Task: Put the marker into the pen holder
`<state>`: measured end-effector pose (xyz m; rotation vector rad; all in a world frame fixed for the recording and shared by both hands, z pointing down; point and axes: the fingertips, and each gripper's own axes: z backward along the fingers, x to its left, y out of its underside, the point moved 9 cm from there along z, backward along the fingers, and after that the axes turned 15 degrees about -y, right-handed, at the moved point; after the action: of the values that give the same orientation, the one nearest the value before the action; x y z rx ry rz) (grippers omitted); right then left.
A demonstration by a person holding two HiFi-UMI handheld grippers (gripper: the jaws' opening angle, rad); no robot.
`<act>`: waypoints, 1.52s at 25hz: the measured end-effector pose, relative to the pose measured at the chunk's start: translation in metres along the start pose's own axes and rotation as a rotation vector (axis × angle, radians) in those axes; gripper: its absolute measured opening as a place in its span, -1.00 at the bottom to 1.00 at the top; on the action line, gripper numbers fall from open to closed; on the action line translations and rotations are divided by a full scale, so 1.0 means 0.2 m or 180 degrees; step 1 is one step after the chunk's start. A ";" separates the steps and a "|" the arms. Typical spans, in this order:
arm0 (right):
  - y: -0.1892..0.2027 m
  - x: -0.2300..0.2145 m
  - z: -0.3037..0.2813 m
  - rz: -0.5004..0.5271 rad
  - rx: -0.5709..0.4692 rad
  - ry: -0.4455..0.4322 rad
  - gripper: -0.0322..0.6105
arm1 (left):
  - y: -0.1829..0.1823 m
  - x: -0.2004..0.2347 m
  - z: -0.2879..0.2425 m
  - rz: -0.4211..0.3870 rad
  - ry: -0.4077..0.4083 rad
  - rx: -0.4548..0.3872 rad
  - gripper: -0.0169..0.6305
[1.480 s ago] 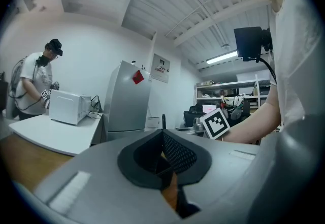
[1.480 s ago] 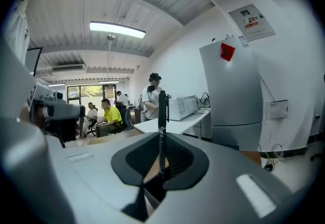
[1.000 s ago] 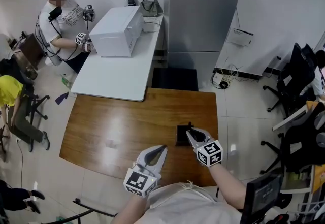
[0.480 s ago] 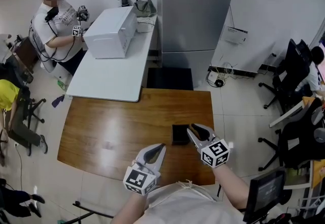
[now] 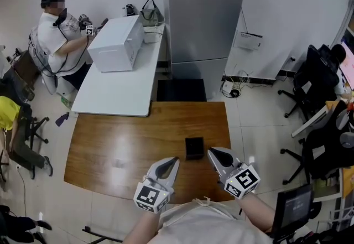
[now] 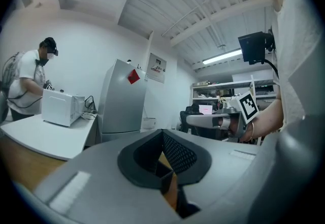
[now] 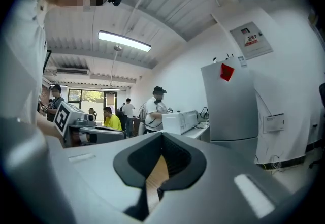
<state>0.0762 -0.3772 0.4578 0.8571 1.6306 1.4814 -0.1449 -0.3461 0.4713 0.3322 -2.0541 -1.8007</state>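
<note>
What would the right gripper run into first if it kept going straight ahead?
Probably nothing close: the right gripper points level, seemingly higher than the pen holder; the microwave stands far ahead.

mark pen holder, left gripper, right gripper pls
pen holder (image 5: 194, 147), head view, middle of the black box.
left gripper (image 5: 175, 160), head view, at its fingertips.
right gripper (image 5: 212, 152), head view, at its fingertips.

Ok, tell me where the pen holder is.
Head view: the pen holder stands on the wooden table, right of centre, just left of the right gripper.
</note>
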 end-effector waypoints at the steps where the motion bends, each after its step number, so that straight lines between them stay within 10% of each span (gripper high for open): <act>1: 0.01 0.03 0.01 0.0003 0.0005 -0.0036 -0.90 | 0.00 0.00 0.01 0.0002 0.0005 -0.0024 -0.90; 23: 0.23 0.62 0.03 -0.0214 0.0236 0.0073 -0.90 | 0.09 0.05 0.47 0.0036 0.0211 -0.0004 -0.90; 38: 0.37 1.25 0.63 -0.0357 0.0329 -0.0185 -0.90 | 0.21 -0.57 1.09 0.0074 0.0123 -0.0086 -0.90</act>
<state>0.0626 -0.0916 0.5017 0.8431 1.6957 1.2934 -0.1337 -0.0970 0.4764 0.3315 -1.9975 -1.7930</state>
